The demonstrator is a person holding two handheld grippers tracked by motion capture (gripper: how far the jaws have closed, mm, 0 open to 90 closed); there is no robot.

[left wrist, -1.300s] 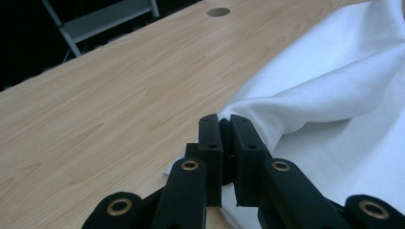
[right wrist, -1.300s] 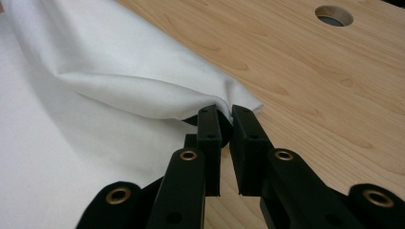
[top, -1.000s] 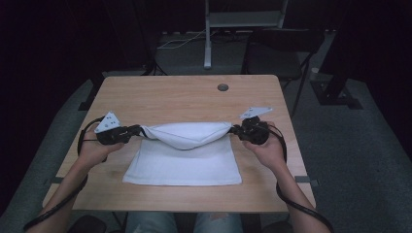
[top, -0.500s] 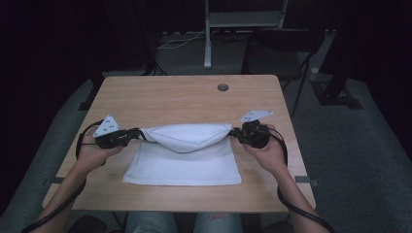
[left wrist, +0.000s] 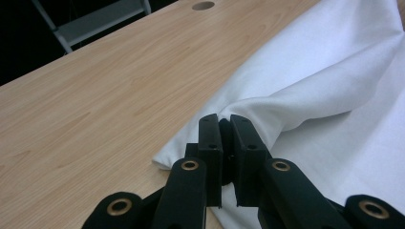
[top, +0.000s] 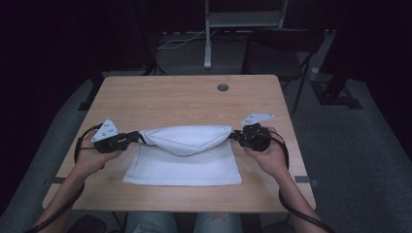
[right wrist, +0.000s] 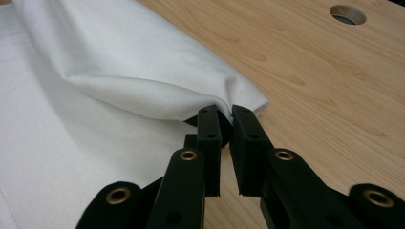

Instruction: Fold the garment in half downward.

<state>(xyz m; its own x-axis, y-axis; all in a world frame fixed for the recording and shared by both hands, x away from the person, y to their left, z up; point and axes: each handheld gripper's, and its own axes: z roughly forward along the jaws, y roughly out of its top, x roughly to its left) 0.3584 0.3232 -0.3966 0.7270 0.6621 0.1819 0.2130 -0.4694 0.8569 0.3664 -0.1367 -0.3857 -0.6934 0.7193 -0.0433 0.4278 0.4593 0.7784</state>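
White cloth stretched sideways between us: left gripper pinches left corner, right gripper right corner; near edge toward us, fold comes nearward

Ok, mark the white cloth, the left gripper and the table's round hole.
white cloth [top: 184,167], high view, flat lower layer.
left gripper [left wrist: 225,118], left gripper view, between its fingertips.
round hole [top: 223,87], high view, its centre.

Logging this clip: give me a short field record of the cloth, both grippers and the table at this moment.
work: folding a white cloth
cloth state: far edge lifted and sagging between the grippers, near part flat on the table
left gripper: shut on the cloth's left corner
right gripper: shut on the cloth's right corner
table: light wood, round hole near the far edge
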